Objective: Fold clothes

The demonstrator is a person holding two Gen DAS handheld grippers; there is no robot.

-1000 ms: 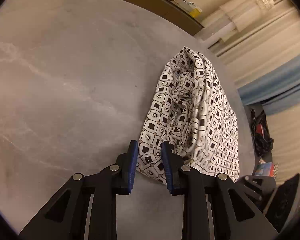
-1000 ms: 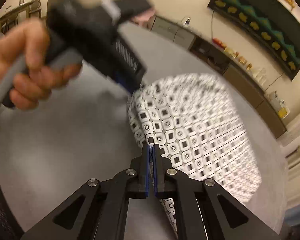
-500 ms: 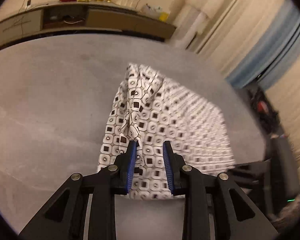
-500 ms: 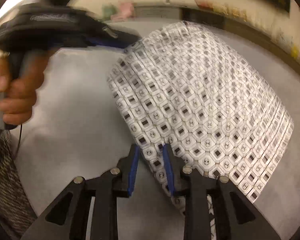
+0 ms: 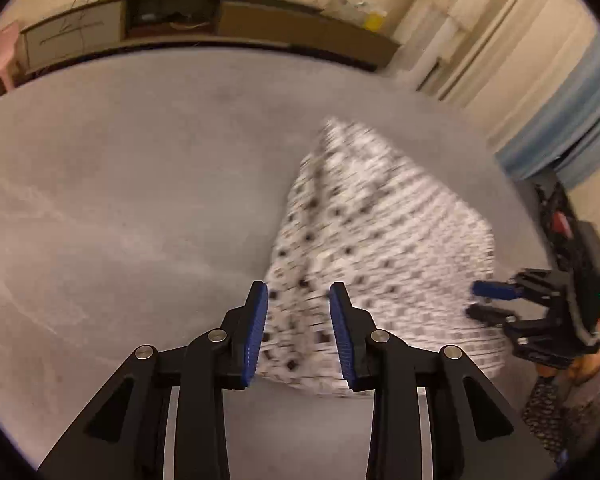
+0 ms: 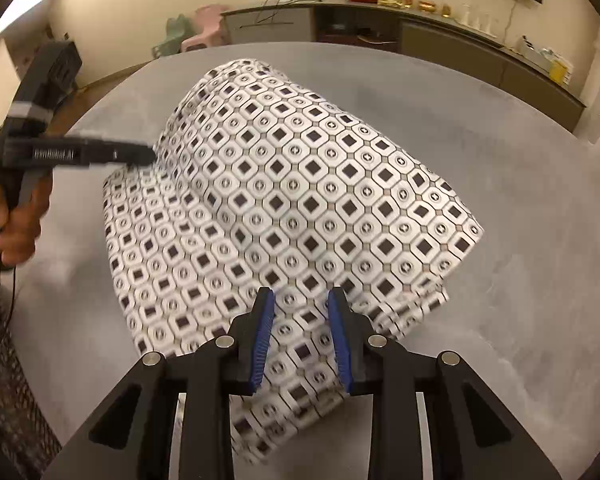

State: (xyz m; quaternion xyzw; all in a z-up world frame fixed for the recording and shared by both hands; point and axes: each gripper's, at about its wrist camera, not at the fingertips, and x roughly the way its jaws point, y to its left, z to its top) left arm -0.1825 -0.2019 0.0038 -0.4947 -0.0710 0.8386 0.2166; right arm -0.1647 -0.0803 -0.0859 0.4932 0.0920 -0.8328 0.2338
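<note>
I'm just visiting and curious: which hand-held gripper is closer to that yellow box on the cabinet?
The right one, as far as I can tell. The yellow box sits at the far right; the right hand-held gripper works the cloth's right side, the left hand-held gripper its left side.

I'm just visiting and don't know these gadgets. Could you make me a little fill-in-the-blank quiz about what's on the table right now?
1. The patterned cloth lies on a ____ table.
2. The jaws of the right gripper stand ____.
3. The left gripper has ____ fingertip pads.
4. The cloth's white pattern holds small dark ____.

Missing words: grey; open; blue; squares
</note>
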